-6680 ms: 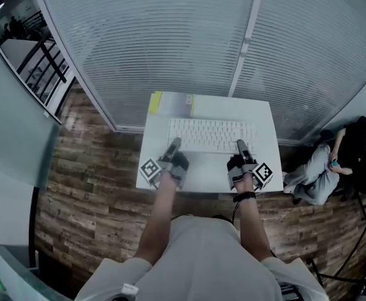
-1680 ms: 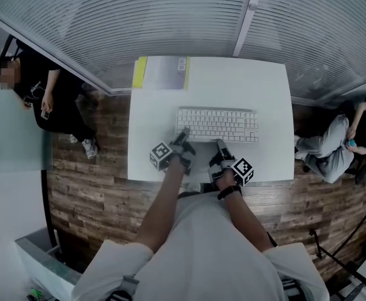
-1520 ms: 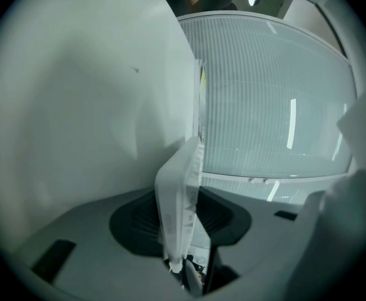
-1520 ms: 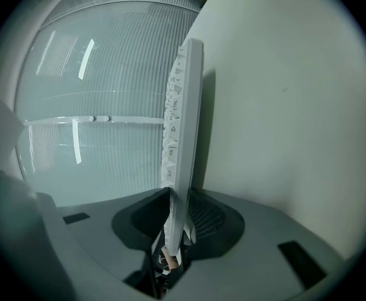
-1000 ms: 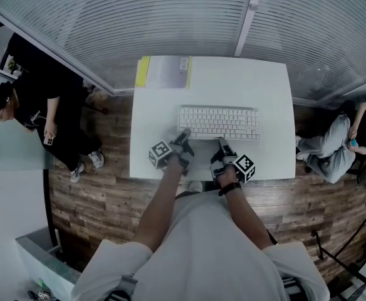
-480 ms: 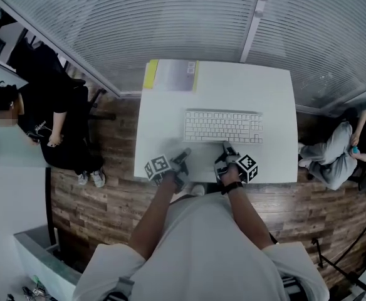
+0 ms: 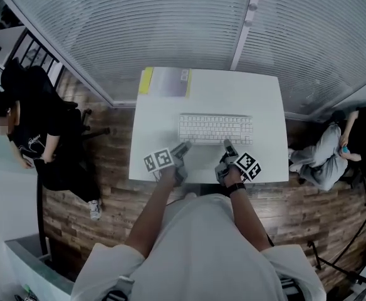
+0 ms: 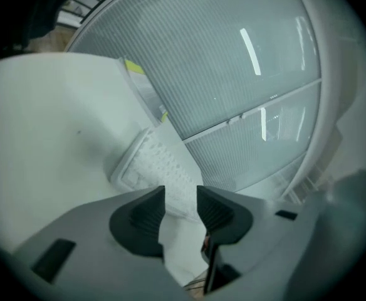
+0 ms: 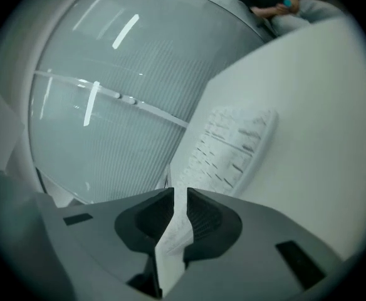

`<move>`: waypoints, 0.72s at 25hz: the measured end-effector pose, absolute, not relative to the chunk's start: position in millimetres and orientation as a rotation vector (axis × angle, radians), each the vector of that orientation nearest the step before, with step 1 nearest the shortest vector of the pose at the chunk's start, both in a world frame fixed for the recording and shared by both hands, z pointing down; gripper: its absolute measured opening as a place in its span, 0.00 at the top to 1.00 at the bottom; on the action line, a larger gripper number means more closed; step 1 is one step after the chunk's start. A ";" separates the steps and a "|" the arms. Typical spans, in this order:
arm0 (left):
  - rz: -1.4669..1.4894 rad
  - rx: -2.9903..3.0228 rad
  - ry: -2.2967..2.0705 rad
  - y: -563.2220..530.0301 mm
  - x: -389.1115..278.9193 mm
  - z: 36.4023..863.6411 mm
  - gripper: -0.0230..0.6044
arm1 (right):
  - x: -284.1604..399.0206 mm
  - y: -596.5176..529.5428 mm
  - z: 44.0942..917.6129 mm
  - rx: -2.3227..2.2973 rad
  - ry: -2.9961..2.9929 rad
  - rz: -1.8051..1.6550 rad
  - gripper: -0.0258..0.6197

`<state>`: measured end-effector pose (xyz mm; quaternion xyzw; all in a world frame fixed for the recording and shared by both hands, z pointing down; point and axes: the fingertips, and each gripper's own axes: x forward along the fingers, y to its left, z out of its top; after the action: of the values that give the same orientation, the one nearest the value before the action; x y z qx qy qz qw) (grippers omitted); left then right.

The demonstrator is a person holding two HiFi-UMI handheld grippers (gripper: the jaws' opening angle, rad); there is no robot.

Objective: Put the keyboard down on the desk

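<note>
The white keyboard [image 7: 214,128] lies flat on the white desk [image 7: 264,105], free of both grippers. My left gripper [image 7: 182,148] hovers just in front of the keyboard's left end, jaws a little apart with nothing between them. My right gripper [image 7: 228,146] hangs in front of the right end. Its jaws have just been closing to a narrow gap and hold nothing. In the left gripper view the keyboard [image 8: 155,165] shows beyond the left gripper [image 8: 180,196]. The right gripper view has the keyboard [image 9: 236,149] ahead of the right gripper [image 9: 180,196].
A yellow-edged grey folder [image 7: 167,82] lies at the desk's back left corner. A glass wall with blinds [image 7: 170,24] stands behind the desk. One person [image 7: 20,127] stands on the wooden floor at the left, and another person [image 7: 327,158] sits at the right.
Both grippers have drawn back from the keyboard's front edge, risen and rolled. The keyboard stays put on the desk. The person at the left has shifted.
</note>
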<state>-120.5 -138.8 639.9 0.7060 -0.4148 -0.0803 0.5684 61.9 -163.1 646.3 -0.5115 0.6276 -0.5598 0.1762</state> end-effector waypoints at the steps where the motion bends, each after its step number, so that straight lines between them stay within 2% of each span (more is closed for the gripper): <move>1: -0.163 1.711 -0.994 -144.3 -119.8 632.3 0.71 | 66.9 -166.5 634.2 -1.502 1.860 -1.506 0.87; 5: -0.081 1.937 -1.091 -167.6 -115.2 593.9 0.71 | 89.5 -179.3 575.5 -1.789 2.218 -1.040 0.87; 8: -0.130 2.025 -1.172 -179.2 -119.4 560.5 0.75 | 94.2 -182.7 530.4 -1.893 2.364 -0.737 0.87; 18: 0.125 2.421 -1.466 -189.0 -115.6 484.2 0.82 | 86.1 -179.7 452.8 -2.080 2.524 -0.187 0.88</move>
<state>-115.6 -189.0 484.2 0.8444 -0.5114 0.0436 0.1537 86.1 -179.7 452.8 -0.6335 0.7687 -0.0571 -0.0672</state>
